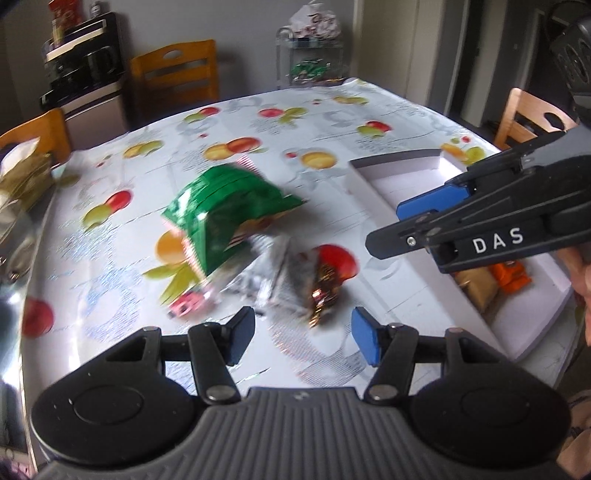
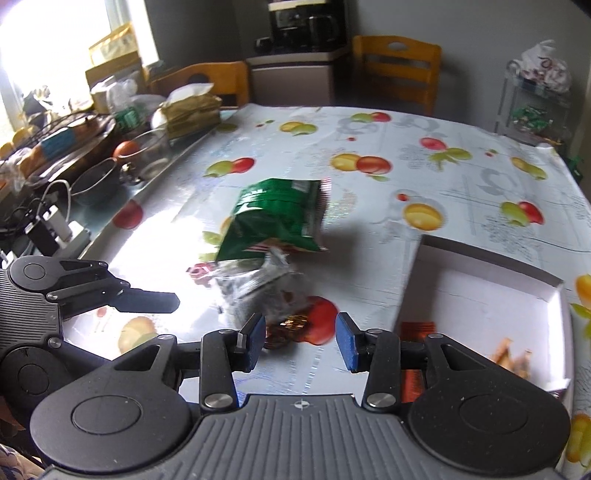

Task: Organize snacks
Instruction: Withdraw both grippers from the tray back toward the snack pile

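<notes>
A small heap of snacks lies in the middle of the fruit-print tablecloth. It holds a green bag (image 1: 225, 206) (image 2: 277, 218), a silvery clear packet (image 1: 273, 273) (image 2: 258, 288), a gold-wrapped sweet (image 1: 325, 291) (image 2: 291, 328) and a pink piece (image 1: 184, 304). To the right lies a shallow white box (image 1: 413, 162) (image 2: 480, 258) holding an orange pack (image 1: 509, 277) (image 2: 413, 328) and a tan packet (image 1: 476, 288). My left gripper (image 1: 303, 339) hovers open just short of the heap, nothing between its pads. My right gripper (image 2: 301, 339) (image 1: 400, 225) is open and empty, near the gold sweet and the box's edge.
Wooden chairs (image 2: 397, 66) (image 1: 173, 70) stand around the table. A coffee maker (image 2: 306, 22) sits on a cabinet behind. Bowls, a basket, bags and cables (image 2: 92, 147) crowd the table's left side. A wire rack (image 2: 532, 110) with bags stands at the far right.
</notes>
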`<state>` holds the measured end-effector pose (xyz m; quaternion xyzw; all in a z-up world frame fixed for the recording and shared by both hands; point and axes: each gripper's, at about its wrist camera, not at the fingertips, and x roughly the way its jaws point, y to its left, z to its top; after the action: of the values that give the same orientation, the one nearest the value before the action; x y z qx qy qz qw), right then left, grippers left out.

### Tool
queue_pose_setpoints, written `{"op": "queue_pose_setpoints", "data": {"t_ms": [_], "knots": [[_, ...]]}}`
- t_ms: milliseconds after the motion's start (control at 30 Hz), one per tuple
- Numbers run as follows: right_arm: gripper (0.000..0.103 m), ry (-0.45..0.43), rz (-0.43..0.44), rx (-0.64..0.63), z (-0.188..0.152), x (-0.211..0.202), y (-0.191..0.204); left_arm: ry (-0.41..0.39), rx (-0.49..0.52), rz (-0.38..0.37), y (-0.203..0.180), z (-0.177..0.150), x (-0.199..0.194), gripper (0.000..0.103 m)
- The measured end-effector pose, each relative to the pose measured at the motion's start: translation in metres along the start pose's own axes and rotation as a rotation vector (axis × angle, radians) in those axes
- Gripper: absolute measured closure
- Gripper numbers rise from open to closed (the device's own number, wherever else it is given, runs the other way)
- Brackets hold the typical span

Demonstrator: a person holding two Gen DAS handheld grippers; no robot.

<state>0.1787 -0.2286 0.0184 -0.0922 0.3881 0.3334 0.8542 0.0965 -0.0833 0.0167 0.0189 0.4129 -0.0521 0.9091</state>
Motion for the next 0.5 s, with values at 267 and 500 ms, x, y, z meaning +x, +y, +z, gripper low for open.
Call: {"op": "queue_pose_setpoints", "data": {"t_ms": [267, 500], "knots": [[0.059, 0.006, 0.014, -0.013, 0.003, 0.007, 0.008, -0.001, -0.011, 0.025, 0.009, -0.001, -0.001, 0.045], [0.057, 0.003, -0.004, 0.015, 0.005, 0.003, -0.004, -0.011, -0.004, 0.021, 0.006, 0.008, 0.006, 0.045]]}}
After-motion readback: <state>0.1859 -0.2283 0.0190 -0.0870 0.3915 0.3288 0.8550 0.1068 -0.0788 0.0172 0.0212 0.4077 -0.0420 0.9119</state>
